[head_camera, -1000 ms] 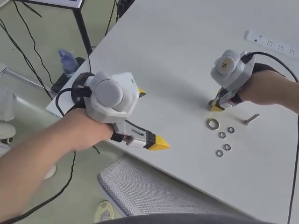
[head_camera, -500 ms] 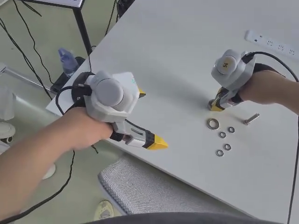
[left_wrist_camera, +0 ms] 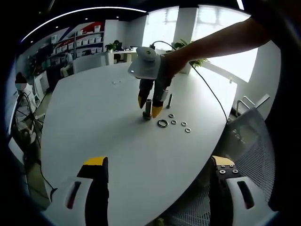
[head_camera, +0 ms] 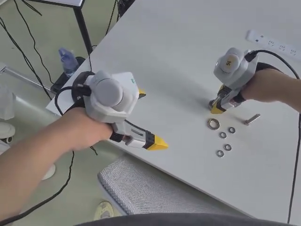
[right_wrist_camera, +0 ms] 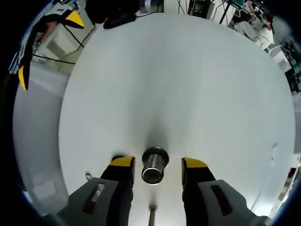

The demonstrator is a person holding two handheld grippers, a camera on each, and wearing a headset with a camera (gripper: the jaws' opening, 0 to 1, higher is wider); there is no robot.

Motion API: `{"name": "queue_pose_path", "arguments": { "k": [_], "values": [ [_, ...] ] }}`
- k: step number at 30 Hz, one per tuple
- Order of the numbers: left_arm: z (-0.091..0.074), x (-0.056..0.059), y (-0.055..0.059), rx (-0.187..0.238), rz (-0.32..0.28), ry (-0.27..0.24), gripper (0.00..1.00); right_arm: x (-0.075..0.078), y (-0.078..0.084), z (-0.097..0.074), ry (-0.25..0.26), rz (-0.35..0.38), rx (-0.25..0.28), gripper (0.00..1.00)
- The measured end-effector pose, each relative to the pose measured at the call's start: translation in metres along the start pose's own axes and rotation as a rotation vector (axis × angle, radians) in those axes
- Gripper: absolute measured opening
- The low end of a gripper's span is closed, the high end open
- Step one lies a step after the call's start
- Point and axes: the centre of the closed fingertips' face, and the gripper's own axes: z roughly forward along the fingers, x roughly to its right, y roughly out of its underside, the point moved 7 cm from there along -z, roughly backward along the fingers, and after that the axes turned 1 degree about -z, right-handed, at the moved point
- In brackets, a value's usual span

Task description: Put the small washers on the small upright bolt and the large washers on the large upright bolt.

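Your right gripper [head_camera: 217, 108] stands over the large dark steel upright bolt [right_wrist_camera: 155, 165], prob. to steady it on the white table [head_camera: 178, 56]. Jaws are approx. half apart w/ the bolt between them and a gap each side, so nothing's held. The large silver ring washer [head_camera: 214, 124] and four small silver washers [head_camera: 222, 135] lie loose just beside it. The small grey bolt [head_camera: 252, 119] lies flat, not upright. Your left gripper [left_wrist_camera: 158, 162] is spread wide and empty at the table edge, prob. parked clear.

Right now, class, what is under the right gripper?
The large upright bolt stands on the table between the right gripper's open fingers, with nothing on its top. In the head view the gripper covers most of the bolt.
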Motion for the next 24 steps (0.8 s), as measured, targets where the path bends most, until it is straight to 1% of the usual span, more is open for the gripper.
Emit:
{"name": "queue_pose_path", "arguments": {
  "k": [2, 6, 10, 12, 15, 18, 20, 24],
  "values": [
    [-0.001, 0.001, 0.0, 0.001, 0.001, 0.001, 0.89, 0.0, 0.0, -0.002, 0.006, 0.0, 0.009, 0.41],
    [-0.002, 0.001, -0.001, -0.002, 0.005, 0.0, 0.89, -0.001, 0.0, -0.007, 0.001, 0.013, 0.016, 0.41],
    [-0.005, 0.003, -0.005, 0.004, 0.015, 0.0, 0.89, -0.004, -0.003, -0.014, -0.003, 0.011, 0.03, 0.4],
    [-0.005, 0.004, -0.006, 0.005, 0.018, -0.003, 0.89, -0.003, -0.004, -0.015, -0.008, 0.013, 0.035, 0.4],
    [-0.005, 0.006, -0.007, 0.005, 0.022, -0.004, 0.89, -0.006, -0.009, -0.025, 0.006, 0.009, 0.05, 0.4],
    [-0.005, 0.008, -0.008, 0.007, 0.027, -0.003, 0.89, -0.009, -0.009, -0.032, -0.001, 0.022, 0.061, 0.39],
    [-0.006, 0.01, -0.009, 0.007, 0.027, -0.004, 0.89, -0.01, -0.008, -0.034, 0.008, 0.01, 0.058, 0.39],
    [-0.008, 0.013, -0.009, 0.007, 0.033, -0.006, 0.89, -0.01, -0.005, -0.038, 0.015, 0.011, 0.056, 0.39]
  ]
}}
